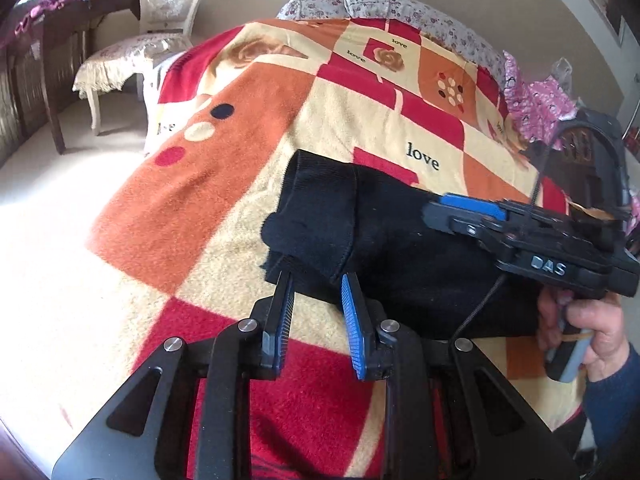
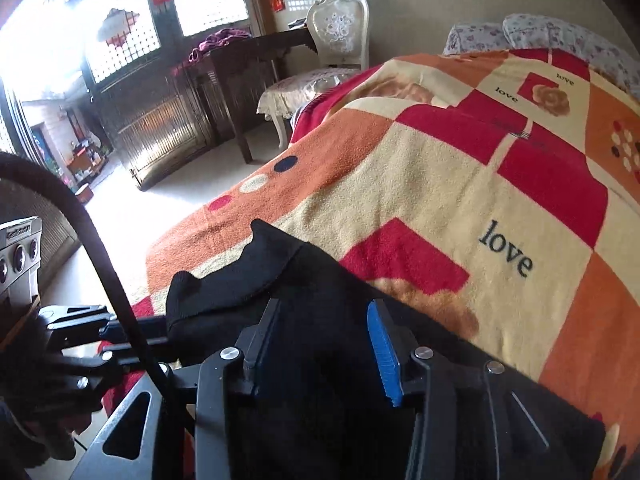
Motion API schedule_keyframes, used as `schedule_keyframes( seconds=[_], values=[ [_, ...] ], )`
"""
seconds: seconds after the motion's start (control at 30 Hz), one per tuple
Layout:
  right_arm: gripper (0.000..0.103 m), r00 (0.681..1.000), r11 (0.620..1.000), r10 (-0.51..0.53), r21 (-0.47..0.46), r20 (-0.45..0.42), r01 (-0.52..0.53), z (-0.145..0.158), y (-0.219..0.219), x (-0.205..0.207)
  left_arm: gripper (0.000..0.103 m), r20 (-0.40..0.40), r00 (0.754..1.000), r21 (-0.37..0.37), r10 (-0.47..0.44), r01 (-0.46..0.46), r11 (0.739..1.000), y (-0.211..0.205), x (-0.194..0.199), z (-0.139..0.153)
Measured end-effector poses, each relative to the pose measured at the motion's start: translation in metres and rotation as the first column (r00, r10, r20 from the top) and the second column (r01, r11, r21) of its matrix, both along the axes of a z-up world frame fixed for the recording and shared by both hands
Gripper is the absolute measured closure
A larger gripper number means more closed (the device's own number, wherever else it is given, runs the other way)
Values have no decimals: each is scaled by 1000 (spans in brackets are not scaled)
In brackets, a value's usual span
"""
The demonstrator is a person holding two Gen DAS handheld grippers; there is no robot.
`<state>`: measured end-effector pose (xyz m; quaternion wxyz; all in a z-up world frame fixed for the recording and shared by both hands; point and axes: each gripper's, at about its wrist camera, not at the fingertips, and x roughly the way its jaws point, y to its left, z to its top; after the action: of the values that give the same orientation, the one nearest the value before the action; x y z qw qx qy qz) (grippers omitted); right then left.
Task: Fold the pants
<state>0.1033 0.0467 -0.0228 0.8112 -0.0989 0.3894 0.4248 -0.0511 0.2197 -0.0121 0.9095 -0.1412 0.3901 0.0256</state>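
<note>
Black pants on blanket; left gripper, right gripper angled down, jaws apart

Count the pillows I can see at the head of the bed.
2. Both floral pillows lie side by side at the far end of the bed, beyond the checked blanket: the left pillow and the right pillow. The blanket may hide more.

Both grippers' jaws parted, angled downward.
</note>
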Motion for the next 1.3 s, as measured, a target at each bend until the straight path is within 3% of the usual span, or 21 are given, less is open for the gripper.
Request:
schedule_keyframes(
  seconds=[0.2,0.37,0.57,0.63,0.77,0.83,0.9,1.1,1.2,1.3],
  values=[
    [61,1000,999,-29,32,13,28,-5,-41,-46,80,11,999,60,44,-44,997,-2,-3,2],
    [61,999,998,-32,45,-42,34,-18,-47,-57,80,14,999,80,45,-46,996,-14,-2,7],
    [60,999,996,-41,73,-18,42,1,-62,-79,80,31,999,91,29,-32,995,-27,-3,15],
    [53,998,995,-68,77,-4,68,6,-72,-85,80,32,999,77,28,-30,997,-29,-3,17],
    [49,988,988,-147,45,56,144,13,-105,-98,80,31,1000,50,4,-5,999,-38,2,20],
    [26,982,983,-182,48,54,179,13,-126,-100,80,39,999,46,-17,15,999,-45,6,22],
    [20,972,973,-230,42,42,228,11,-150,-101,80,40,999,42,-32,30,999,-53,9,23],
    [20,934,932,-357,62,-17,357,8,-209,-102,80,26,996,36,-85,84,996,-79,22,20],
    [20,906,903,-410,94,-101,419,5,-234,-93,80,8,993,36,-122,121,992,-94,28,17],
    [20,878,875,-474,75,-62,478,9,-253,-95,80,6,986,38,-166,166,985,-110,31,16]
  ],
)
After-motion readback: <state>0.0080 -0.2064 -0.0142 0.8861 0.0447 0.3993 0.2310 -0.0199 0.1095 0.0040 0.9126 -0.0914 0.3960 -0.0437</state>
